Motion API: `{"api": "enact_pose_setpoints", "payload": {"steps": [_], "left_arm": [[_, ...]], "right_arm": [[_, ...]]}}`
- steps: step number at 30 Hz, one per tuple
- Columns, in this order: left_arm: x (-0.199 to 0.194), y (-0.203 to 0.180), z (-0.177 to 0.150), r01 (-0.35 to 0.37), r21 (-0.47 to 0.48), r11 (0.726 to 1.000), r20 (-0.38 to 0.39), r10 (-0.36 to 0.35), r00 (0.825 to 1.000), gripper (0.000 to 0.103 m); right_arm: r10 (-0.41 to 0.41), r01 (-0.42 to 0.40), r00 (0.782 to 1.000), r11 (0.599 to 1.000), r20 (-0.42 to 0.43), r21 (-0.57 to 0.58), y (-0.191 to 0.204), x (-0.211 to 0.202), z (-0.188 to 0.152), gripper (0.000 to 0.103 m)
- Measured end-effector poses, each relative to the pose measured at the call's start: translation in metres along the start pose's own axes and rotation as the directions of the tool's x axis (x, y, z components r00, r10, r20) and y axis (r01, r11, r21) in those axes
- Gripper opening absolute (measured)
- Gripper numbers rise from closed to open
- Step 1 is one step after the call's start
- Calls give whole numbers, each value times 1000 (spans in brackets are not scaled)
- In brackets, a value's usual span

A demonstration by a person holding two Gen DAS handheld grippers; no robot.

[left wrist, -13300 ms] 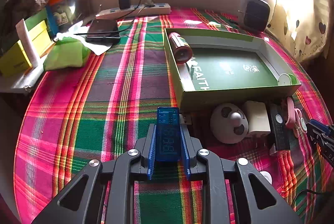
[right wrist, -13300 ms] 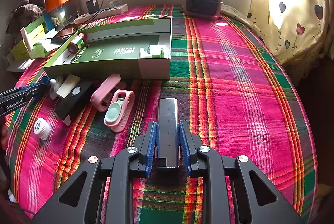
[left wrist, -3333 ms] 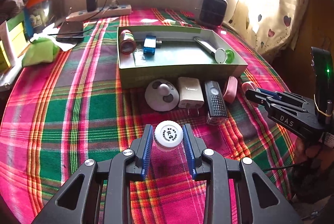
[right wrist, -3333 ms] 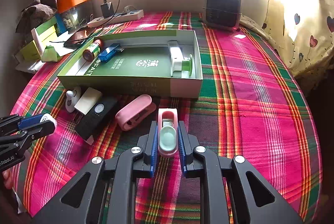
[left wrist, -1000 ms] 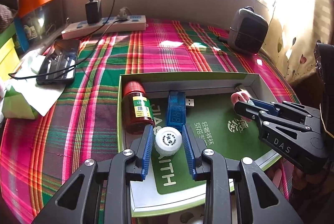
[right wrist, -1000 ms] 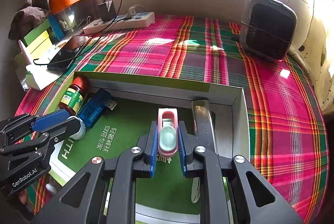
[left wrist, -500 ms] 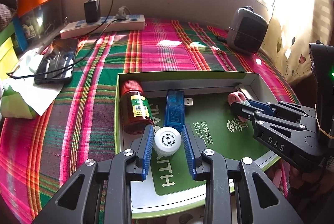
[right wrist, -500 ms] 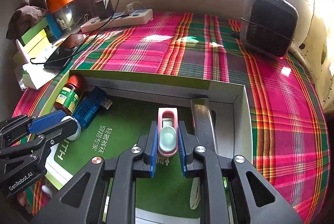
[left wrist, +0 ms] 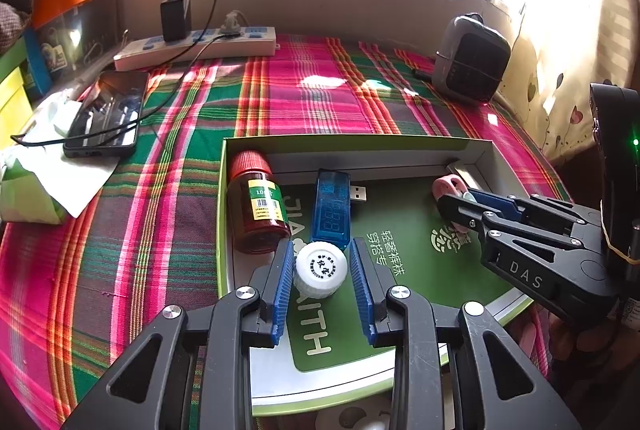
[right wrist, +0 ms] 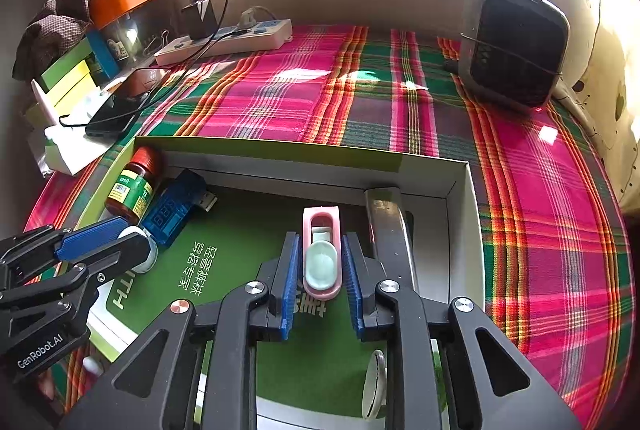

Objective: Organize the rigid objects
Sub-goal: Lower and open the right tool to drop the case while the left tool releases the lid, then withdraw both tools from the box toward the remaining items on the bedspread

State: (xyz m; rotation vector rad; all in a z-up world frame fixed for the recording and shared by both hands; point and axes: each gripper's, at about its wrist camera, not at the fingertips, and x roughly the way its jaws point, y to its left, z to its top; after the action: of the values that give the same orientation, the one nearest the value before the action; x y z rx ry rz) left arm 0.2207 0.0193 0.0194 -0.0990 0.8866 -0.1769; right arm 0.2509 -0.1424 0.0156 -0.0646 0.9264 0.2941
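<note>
Your white bottle cap [left wrist: 320,268] now sits on the green floor of the box [left wrist: 352,142], just in front of the blue USB meter [left wrist: 331,207] and beside the brown pill bottle [left wrist: 256,201]. Half a second ago the left gripper [left wrist: 321,272] was pinched on it; now the blue pads stand off it with a gap on each side, so you have let it go and that piece looks delivered. The cap still lies between the pads, so back straight out or you may knock it.

On your other side, the pink clip [right wrist: 321,252] with its pale green pad lies inside the box too, close beside the silver bar [right wrist: 390,230] along the right wall. The right gripper [right wrist: 322,272] has also loosened: a second ago it was closed on the clip, and now its pads are parted, with slim gaps showing either side. The clip rests between them, pointing at the far wall.

Both items are in the box with both grippers slack and holding nothing. Out on the checked tablecloth [left wrist: 304,97], things remain at the near edge of the box, barely visible, so more trips look necessary. Behind are a phone [left wrist: 106,113], a power strip [left wrist: 196,47] and a small heater [left wrist: 472,59].
</note>
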Motion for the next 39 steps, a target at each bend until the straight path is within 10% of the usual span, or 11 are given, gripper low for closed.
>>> {"api": "enact_pose_setpoints", "payload": {"steps": [39], "left_arm": [[-70,2,-78,7,-35,999,45,-6,999,50]], "right_arm": [[-32,14,989,992,148,122,7,-111,-94,46]]}}
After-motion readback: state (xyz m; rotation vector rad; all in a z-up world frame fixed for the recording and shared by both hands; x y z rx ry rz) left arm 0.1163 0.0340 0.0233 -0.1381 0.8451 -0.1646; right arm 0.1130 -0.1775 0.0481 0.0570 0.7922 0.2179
